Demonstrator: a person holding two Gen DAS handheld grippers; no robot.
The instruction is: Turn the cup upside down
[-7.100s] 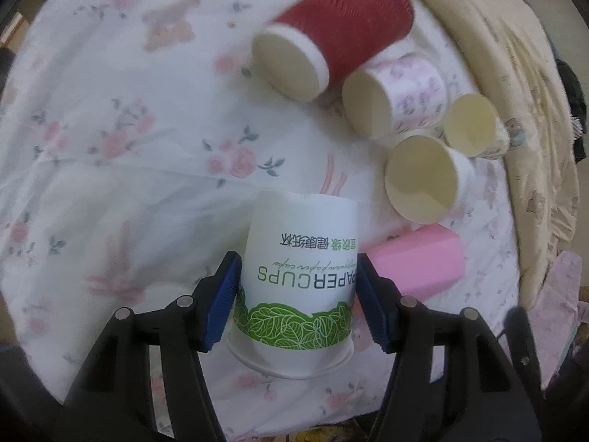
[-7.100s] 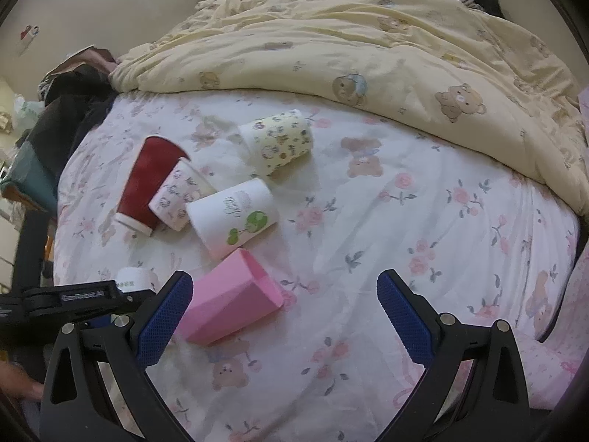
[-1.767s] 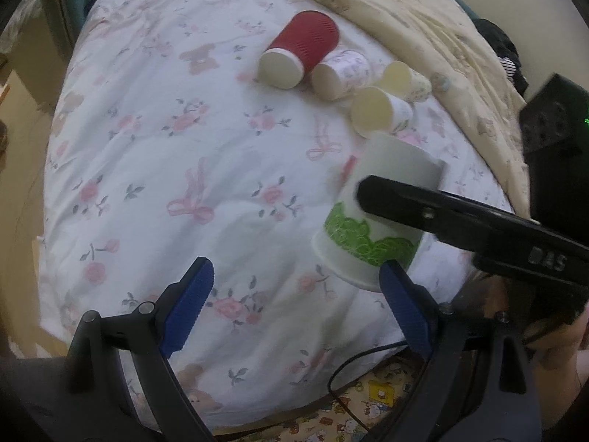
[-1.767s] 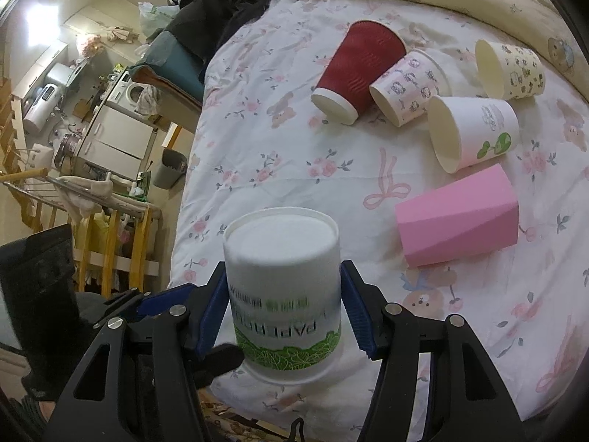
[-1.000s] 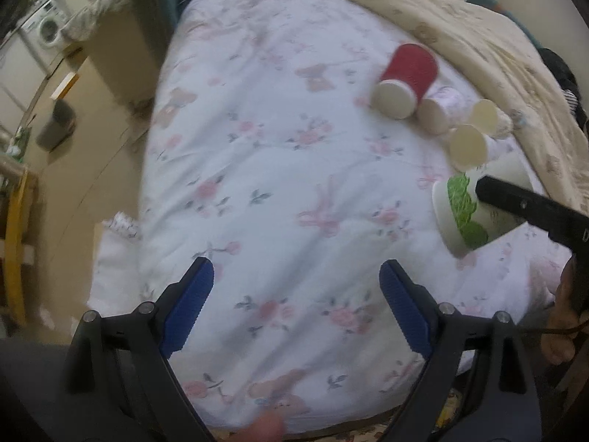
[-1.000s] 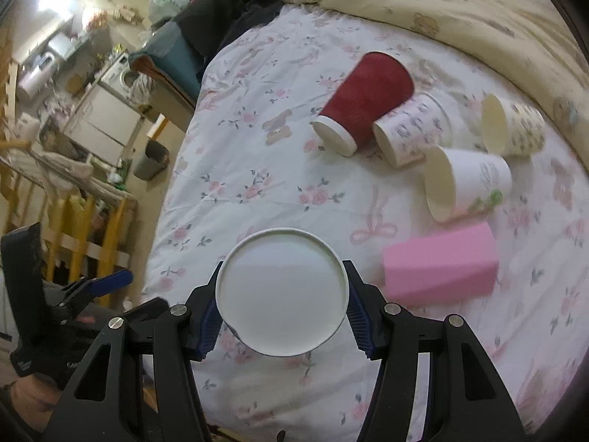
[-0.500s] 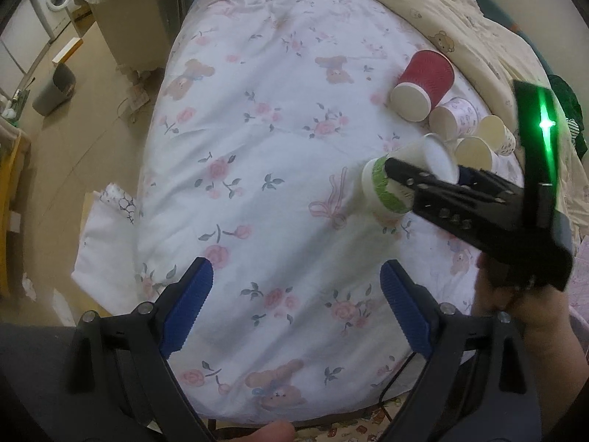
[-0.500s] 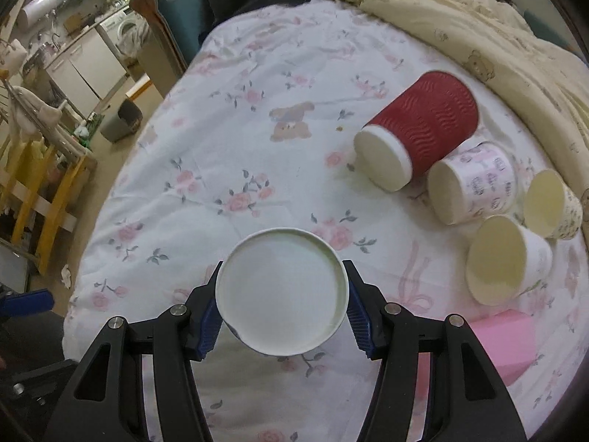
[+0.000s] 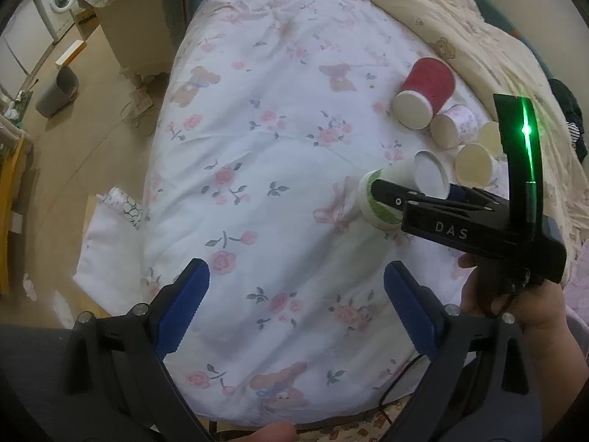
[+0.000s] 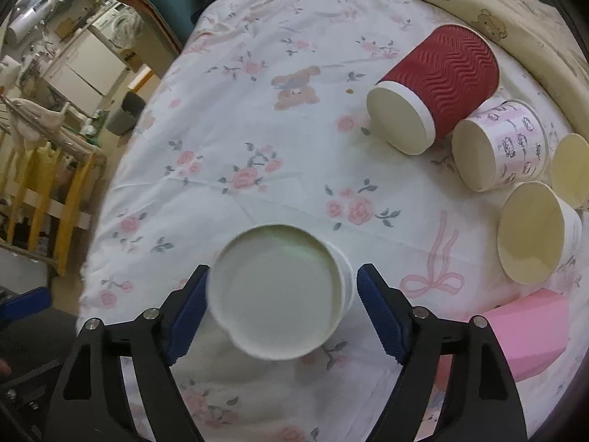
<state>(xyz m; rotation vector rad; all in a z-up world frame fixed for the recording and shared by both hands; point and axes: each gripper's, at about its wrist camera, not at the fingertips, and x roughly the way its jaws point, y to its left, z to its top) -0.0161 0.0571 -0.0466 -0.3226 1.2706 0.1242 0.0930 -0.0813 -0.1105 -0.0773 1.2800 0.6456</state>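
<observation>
The white paper cup with a green leaf band sits bottom-up at lower centre of the right wrist view, on the floral bedsheet. The right gripper brackets it, jaws slightly parted with a gap on the right side. The left gripper hangs wide open, holding nothing.

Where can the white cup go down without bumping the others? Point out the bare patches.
Free: the wide floral sheet left of the white cup, out to the bed's edge, and the stretch before the open left gripper. Crowded: right side, where the red cup, patterned cups and pink cup lie.
</observation>
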